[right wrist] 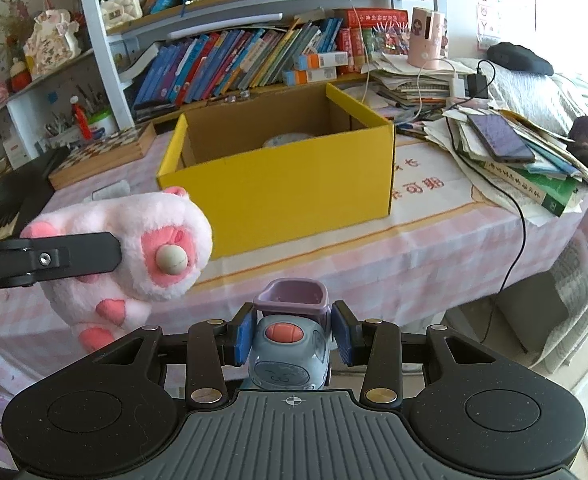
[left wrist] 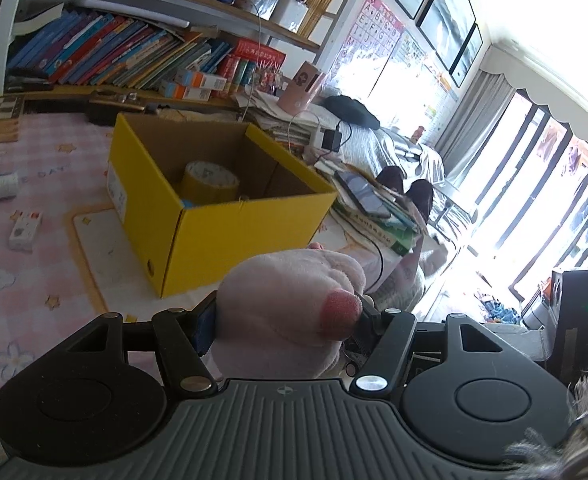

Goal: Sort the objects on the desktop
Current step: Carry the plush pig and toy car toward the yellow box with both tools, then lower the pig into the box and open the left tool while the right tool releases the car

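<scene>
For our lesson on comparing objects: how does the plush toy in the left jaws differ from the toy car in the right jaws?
The plush toy is soft, fluffy and pink; the toy car is hard, smooth and grey-blue with a purple top. The plush toy bulges well past its jaws, while the toy car sits compactly between its pads. Both are gripped and held short of the yellow box.

- The left gripper [left wrist: 286, 320] clamps a soft pink plush toy [left wrist: 290, 300] between its jaws.
- Beyond it, an open yellow cardboard box [left wrist: 222, 232] sits on the pink checked tablecloth [left wrist: 34, 280].
- Inside lies a yellow tape roll [left wrist: 210, 180].
</scene>
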